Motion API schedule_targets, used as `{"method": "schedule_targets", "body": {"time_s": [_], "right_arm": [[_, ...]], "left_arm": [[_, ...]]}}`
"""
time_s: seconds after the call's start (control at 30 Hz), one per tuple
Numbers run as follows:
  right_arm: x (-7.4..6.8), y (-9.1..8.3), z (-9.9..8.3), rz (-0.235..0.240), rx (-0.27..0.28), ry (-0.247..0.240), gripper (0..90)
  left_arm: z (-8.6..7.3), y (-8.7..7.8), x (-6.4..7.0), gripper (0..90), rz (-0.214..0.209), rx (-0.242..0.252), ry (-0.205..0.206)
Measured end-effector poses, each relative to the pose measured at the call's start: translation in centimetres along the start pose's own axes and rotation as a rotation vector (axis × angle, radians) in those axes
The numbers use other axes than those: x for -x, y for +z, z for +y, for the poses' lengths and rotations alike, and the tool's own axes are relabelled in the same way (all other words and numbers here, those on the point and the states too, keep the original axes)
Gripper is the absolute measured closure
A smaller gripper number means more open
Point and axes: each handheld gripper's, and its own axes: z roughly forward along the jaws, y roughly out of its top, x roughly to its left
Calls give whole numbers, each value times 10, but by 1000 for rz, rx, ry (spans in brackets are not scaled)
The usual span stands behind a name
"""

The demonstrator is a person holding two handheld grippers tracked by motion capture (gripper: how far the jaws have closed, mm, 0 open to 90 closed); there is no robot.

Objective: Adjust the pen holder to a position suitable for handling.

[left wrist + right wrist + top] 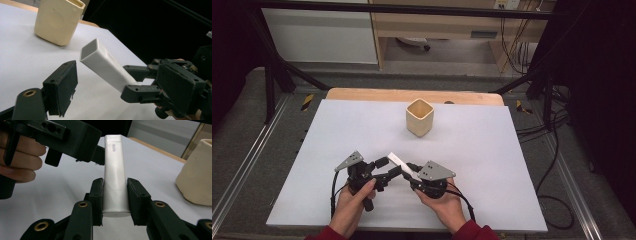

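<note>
Right hand-held gripper [115, 200] clamps white tube [114, 175]; "GLOO" print visible.

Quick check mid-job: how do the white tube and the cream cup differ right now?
The white tube is long and slim; the cream cup is short and wide. The white tube is clamped at its closed end in the right hand-held gripper and held tilted above the table; the cream cup stands upright on it, untouched. Shared: both are squarish in section with one open end.
</note>
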Motion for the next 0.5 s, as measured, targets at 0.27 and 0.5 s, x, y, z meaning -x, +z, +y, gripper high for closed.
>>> {"method": "schedule_targets", "body": {"time_s": [0.27,0.5], "right_arm": [[-1,1,0,6,0,-3,672],[-3,1,0,8,-3,-7,672]], "left_arm": [[0,0,-1,189,1,-1,-5],[-1,0,0,225,1,-5,-7]]}}
